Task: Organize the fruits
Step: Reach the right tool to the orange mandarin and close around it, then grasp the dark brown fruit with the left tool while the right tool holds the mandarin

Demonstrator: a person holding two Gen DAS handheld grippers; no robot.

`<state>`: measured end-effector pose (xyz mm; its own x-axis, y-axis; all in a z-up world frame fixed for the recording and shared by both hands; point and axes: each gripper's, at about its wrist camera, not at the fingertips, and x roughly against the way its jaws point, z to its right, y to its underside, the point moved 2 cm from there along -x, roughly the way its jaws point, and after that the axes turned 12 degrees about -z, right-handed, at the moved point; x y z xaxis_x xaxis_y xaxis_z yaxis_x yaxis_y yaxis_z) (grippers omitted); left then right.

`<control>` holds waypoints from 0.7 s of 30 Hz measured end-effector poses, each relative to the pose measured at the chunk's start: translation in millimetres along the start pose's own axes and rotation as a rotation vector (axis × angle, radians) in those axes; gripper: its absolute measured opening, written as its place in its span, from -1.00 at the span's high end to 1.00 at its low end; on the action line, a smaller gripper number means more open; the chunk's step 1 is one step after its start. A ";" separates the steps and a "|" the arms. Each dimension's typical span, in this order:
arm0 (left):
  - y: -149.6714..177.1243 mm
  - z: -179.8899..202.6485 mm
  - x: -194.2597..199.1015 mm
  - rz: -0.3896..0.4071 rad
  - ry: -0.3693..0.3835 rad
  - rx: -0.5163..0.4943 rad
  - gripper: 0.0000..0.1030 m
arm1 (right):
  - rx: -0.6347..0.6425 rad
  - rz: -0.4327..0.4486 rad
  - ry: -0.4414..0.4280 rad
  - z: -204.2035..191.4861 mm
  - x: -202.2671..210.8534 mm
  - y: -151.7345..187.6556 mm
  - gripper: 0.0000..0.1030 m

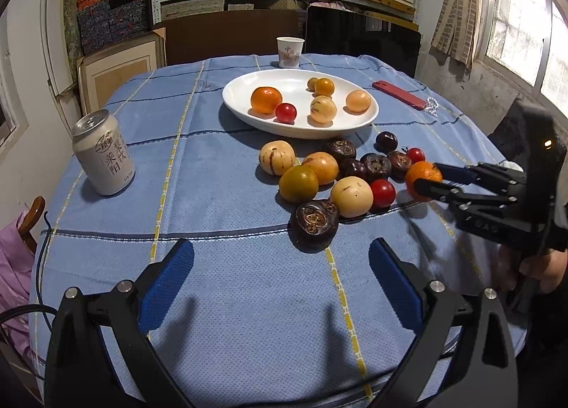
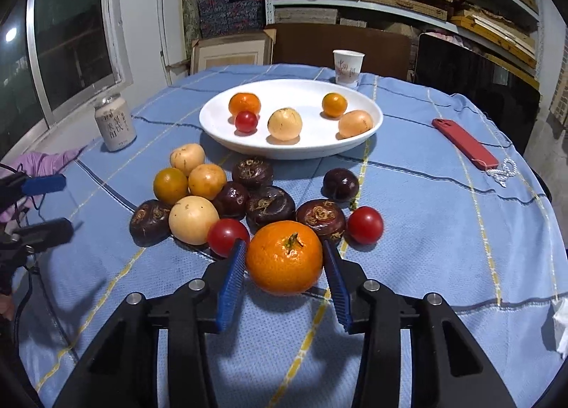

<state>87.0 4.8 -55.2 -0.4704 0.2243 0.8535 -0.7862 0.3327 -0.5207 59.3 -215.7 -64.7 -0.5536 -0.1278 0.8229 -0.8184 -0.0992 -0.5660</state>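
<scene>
Right gripper (image 2: 284,262) fingers pinching the mandarin (image 2: 284,257) at the near edge of the loose fruit pile on the tabletop (image 2: 443,230), short of the white plate (image 2: 213,124). Left gripper (image 1: 282,259) fingers spread, nothing between them.

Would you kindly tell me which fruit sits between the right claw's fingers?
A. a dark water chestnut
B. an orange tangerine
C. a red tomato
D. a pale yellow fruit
B: in the right wrist view, the right claw has its blue pads against both sides of the tangerine, and the left wrist view shows the same grip.
</scene>
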 end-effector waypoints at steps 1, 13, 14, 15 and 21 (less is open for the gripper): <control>-1.0 3.7 -2.4 -0.004 -0.014 -0.020 -0.88 | -0.012 0.012 -0.007 2.0 4.5 2.2 0.13; -26.3 29.5 -72.6 -0.117 -0.136 -0.125 -0.88 | -0.038 0.070 -0.053 7.6 30.1 27.1 0.12; -26.8 28.6 -75.3 -0.119 -0.136 -0.120 -0.88 | -0.034 0.075 -0.055 7.3 30.6 26.8 0.12; -27.3 27.4 -77.5 -0.118 -0.139 -0.114 -0.87 | -0.031 0.076 -0.058 6.9 30.4 26.6 0.12; -31.8 23.2 -81.6 -0.106 -0.124 -0.095 -0.21 | -0.057 0.070 -0.076 11.3 28.1 26.6 0.12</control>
<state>141.0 -45.3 -107.8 -0.4376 0.0706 0.8964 -0.7952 0.4349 -0.4225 23.7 -233.1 -57.2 -0.5986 -0.2075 0.7737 -0.7865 -0.0310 -0.6168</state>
